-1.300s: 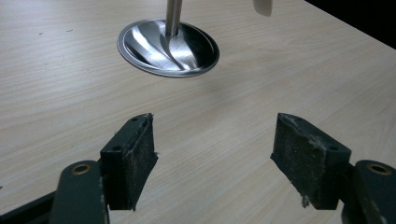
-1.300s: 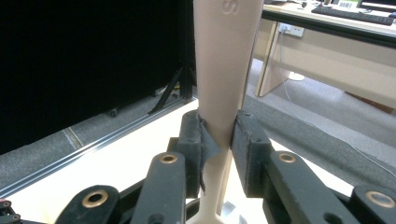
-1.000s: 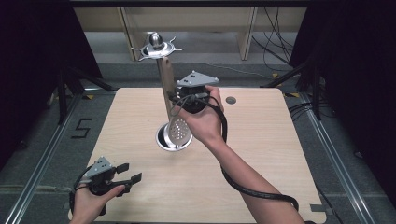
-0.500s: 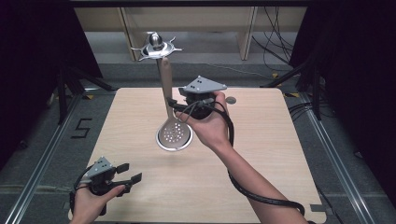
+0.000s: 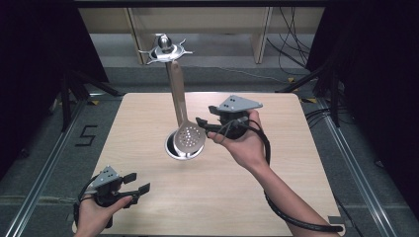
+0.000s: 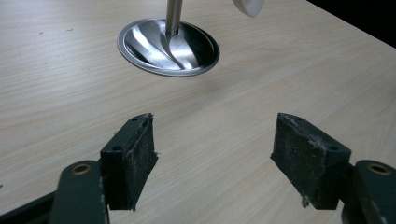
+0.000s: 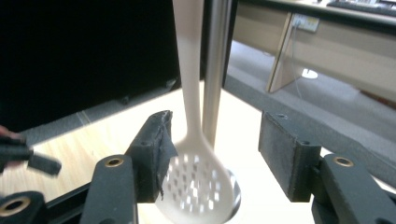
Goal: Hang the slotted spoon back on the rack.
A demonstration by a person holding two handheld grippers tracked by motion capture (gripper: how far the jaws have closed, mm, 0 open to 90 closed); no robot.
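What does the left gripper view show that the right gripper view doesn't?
Left gripper view: the stand's round steel base sitting flat on the wooden table, beyond the left tool's open jaws. Right gripper view: the white slotted spoon's holes and long handle, hanging between the right tool's open jaws, with pale furniture behind. Both: the steel pole and some of that spoon.

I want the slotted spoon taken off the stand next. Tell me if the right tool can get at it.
Probably yes: the right tool is open, the hanging slotted spoon sits between its jaws, with nothing in front; only the stand's pole is close behind.
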